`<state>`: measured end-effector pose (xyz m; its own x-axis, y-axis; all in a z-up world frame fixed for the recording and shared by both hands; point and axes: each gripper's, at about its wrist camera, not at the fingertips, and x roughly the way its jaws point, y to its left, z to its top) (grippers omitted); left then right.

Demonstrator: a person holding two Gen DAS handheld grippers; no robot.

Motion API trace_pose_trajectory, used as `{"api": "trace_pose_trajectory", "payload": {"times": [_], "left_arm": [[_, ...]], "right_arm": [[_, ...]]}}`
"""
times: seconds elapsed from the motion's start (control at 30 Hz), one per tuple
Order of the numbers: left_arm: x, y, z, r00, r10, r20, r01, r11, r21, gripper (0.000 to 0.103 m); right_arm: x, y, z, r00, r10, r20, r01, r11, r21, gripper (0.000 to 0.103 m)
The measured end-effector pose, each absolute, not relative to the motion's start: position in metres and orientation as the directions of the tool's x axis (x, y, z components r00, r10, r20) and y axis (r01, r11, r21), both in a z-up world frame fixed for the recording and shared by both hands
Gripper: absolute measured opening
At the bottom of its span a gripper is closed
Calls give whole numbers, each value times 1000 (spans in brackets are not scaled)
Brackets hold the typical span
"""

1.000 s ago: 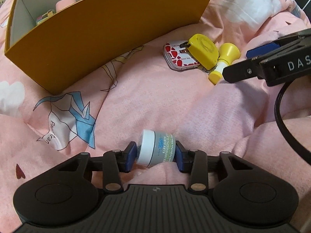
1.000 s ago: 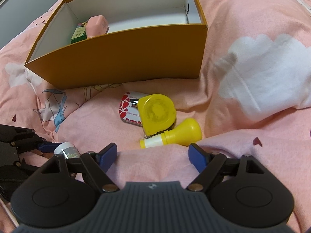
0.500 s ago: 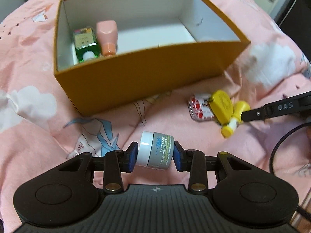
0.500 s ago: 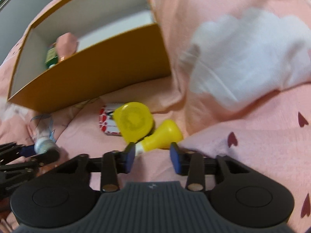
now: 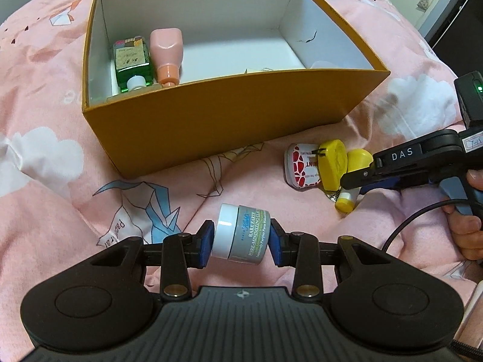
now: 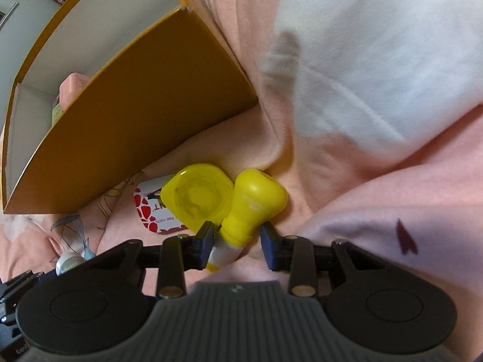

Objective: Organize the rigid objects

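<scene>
My left gripper (image 5: 240, 241) is shut on a small grey jar (image 5: 249, 233) with a white lid, held sideways above the pink bedding in front of the orange box (image 5: 211, 114). The jar (image 6: 68, 262) also shows at the lower left of the right wrist view. My right gripper (image 6: 237, 238) is down on the bedding, its pads closed on the neck of a yellow bulb-shaped bottle (image 6: 256, 199). A yellow round case (image 6: 196, 199) lies against that bottle, on top of a red-and-white mint tin (image 6: 151, 211). From the left wrist view, the right gripper (image 5: 353, 185) covers part of the bottle (image 5: 357, 158).
Inside the box lie a green bottle (image 5: 131, 60) and a pink bottle (image 5: 166, 51) at its left end; the rest of its white floor is bare. A person's hand (image 5: 465, 229) holds the right gripper, with a black cable hanging below it. The bedding is rumpled into folds.
The left gripper lifted the jar and tilted toward the box, then held still. The right gripper narrowed its jaws, rolled, and dropped onto the yellow bottle's neck.
</scene>
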<state>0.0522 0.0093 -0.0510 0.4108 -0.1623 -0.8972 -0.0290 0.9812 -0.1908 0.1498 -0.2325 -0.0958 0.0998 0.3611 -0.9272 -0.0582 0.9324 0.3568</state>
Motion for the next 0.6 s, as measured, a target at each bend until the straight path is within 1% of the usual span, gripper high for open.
{"api": "trace_pose_trajectory", "payload": {"times": [0.2, 0.47, 0.6], "left_arm": [[51, 10, -47, 417, -164, -894, -38, 980, -198, 43], [46, 16, -36, 469, -179, -865, -43, 973, -225, 43], [44, 16, -23, 507, -186, -842, -33, 972, -234, 43]], "right_arm": [[140, -233, -84, 142, 370, -918, -95, 928, 359, 26], [122, -231, -52, 226, 366, -903, -191, 925, 328, 25], [114, -224, -34, 268, 370, -890, -234, 921, 313, 20]]}}
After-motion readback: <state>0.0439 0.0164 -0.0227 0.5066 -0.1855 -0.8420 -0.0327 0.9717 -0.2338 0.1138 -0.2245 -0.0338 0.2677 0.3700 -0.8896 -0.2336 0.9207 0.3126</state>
